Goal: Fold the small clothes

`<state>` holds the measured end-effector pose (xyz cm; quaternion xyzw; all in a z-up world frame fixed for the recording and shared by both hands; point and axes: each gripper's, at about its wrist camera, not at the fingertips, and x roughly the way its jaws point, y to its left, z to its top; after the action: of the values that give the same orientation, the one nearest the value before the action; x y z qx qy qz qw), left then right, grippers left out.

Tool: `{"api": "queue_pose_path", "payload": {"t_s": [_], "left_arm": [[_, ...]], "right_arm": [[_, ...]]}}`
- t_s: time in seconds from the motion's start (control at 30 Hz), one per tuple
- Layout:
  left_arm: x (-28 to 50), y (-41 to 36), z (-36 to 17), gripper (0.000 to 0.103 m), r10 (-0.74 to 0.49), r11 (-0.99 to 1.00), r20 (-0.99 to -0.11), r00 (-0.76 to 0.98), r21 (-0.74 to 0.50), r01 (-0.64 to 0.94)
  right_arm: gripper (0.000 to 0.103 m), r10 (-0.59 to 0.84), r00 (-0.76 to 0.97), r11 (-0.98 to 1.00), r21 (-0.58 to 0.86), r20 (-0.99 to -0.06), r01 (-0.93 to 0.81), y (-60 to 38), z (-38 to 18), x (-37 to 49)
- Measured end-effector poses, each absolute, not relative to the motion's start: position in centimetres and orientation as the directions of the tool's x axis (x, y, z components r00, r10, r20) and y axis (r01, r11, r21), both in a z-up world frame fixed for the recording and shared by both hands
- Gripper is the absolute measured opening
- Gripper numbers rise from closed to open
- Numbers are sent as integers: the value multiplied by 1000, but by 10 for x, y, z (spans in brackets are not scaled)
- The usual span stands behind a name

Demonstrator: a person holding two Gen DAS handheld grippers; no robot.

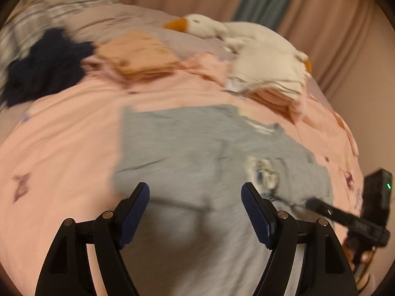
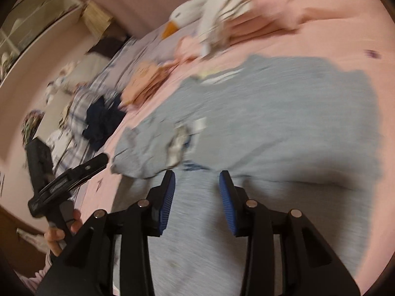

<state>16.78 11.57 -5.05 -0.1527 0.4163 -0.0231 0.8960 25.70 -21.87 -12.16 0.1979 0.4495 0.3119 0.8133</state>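
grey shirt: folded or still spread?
Partly folded: the grey shirt lies on the bed with one side turned over onto its printed front.

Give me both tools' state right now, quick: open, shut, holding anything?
Left tool: open, holding nothing, above the grey shirt.
Right tool: open, holding nothing, also over the grey shirt.

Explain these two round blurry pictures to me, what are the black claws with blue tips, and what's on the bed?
Each picture comes from a camera mounted on a hand-held gripper, looking out along its two fingers. A person holds one in each hand. The left gripper and right gripper are both open and hold nothing. Below them a grey shirt lies spread on a pink bedsheet. Further back are a stack of folded peach clothes, a dark blue garment and a white toy goose. Motion blurs both views.
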Motion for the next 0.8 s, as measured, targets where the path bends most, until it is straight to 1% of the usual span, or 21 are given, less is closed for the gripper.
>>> {"api": "queue_pose_path", "payload": {"t_s": [0.1, 0.17, 0.23, 0.3, 0.33, 0.37, 0.4, 0.43, 0.47, 0.57, 0.63, 0.73, 0.8], "left_arm": [[147, 146, -58, 77, -122, 951, -753, 647, -275, -141], [136, 161, -63, 77, -107, 947, -758, 643, -275, -167], [127, 176, -68, 77, -118, 935, -759, 641, -301, -185], [123, 186, -74, 77, -128, 924, -763, 634, -324, -204], [122, 190, -76, 77, -133, 919, -763, 633, -334, -211], [121, 194, -80, 77, -140, 912, -765, 629, -346, -219], [121, 196, -82, 77, -142, 909, -766, 626, -352, -224], [121, 198, -84, 77, -146, 906, -767, 625, -357, -226], [121, 200, -85, 77, -153, 903, -765, 625, -365, -225], [122, 201, -86, 77, -168, 901, -760, 628, -376, -214], [128, 199, -86, 77, -169, 905, -761, 627, -372, -207], [139, 194, -82, 77, -172, 912, -758, 629, -364, -189], [152, 185, -75, 77, -162, 923, -759, 630, -343, -176]], "right_arm": [[40, 682, 349, 731, 578, -643, -362, -169, -128, 272], [41, 638, 345, 768, 533, -688, -356, -138, -134, 286], [41, 590, 342, 803, 485, -731, -348, -111, -141, 299], [41, 572, 320, 816, 481, -756, -322, -97, -149, 310], [40, 570, 314, 817, 484, -759, -315, -91, -152, 314], [28, 555, 327, 826, 464, -765, -319, -84, -152, 315], [18, 528, 355, 843, 426, -772, -327, -78, -150, 314], [10, 509, 371, 854, 403, -776, -330, -75, -149, 312], [8, 502, 379, 858, 393, -777, -331, -74, -147, 311], [7, 468, 430, 879, 357, -772, -315, -88, -138, 314], [7, 457, 457, 888, 359, -763, -289, -99, -133, 317], [8, 435, 422, 896, 332, -795, -296, -103, -138, 321], [8, 350, 465, 930, 241, -813, -279, -103, -137, 321]]}}
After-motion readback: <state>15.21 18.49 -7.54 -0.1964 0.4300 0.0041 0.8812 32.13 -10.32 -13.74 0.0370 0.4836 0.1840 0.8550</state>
